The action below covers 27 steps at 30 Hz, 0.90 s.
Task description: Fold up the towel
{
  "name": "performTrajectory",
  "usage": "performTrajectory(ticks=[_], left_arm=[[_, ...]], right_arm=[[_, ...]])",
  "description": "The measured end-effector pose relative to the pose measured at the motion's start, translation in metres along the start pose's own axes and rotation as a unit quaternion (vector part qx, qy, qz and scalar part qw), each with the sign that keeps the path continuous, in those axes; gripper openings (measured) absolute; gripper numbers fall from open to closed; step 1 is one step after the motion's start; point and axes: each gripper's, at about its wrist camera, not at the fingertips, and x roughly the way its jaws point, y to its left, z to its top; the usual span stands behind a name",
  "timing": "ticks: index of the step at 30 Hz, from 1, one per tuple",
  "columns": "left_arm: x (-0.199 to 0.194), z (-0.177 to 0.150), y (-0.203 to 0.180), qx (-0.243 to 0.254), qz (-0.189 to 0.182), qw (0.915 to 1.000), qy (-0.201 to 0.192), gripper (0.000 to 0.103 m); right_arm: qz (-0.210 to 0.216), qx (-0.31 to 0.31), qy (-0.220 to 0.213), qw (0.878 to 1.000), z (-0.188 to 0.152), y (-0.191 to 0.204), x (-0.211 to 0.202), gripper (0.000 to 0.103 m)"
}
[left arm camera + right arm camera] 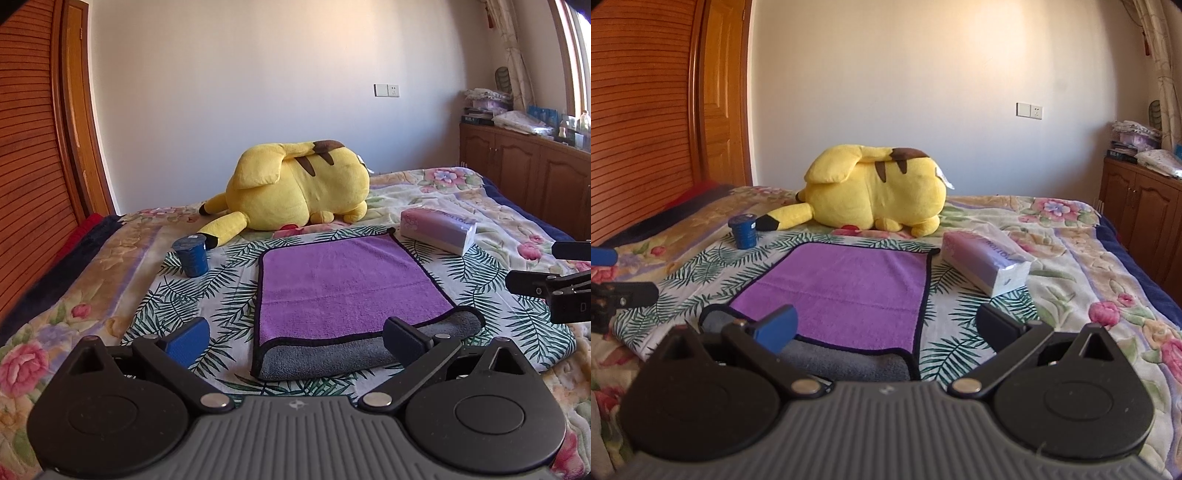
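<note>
The left claw (295, 339) is seen spread wide and empty, its ribbed grey body and black linkage arms filling the nearest part of the view, with one blue pad and one dark pad poised just above the towel's near edge. The right claw (886, 328) is likewise held wide apart, gripping nothing, over the towel's near right corner. The towel (347, 284) is laid on a leaf-printed cloth (221, 295) on the bed (74, 295); its plush purple layer, bound in black piping, is folded over a grey layer exposed along the near edge, and part of that grey strip is hidden behind the claw fingers. Left of the towel and farther back, a small blue cylindrical container (192, 254) is stood upright. Right of the towel, a soft rectangular tissue pack (439, 229) is set, its printed lettering too blurred to read. Beyond the towel, a yellow plush toy (299, 184) is lying on the floral quilt.
</note>
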Motion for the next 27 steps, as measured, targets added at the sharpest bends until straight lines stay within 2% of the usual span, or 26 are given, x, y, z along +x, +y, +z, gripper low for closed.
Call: performTrajectory(ticks=[8, 11, 27], left_arm=[[0.021, 0.0, 0.002, 0.006, -0.013, 0.9997, 0.019, 0.08], [0.029, -0.001, 0.003, 0.007, -0.016, 0.9995, 0.028, 0.08], [0.076, -0.004, 0.013, 0.013, -0.02, 0.9971, 0.072, 0.071]], right_arm=[[0.012, -0.002, 0.02, 1.0, 0.0, -0.001, 0.017, 0.102], [0.018, -0.003, 0.03, 0.999, 0.0, -0.001, 0.024, 0.095], [0.04, -0.008, 0.069, 0.997, -0.005, -0.001, 0.051, 0.092]])
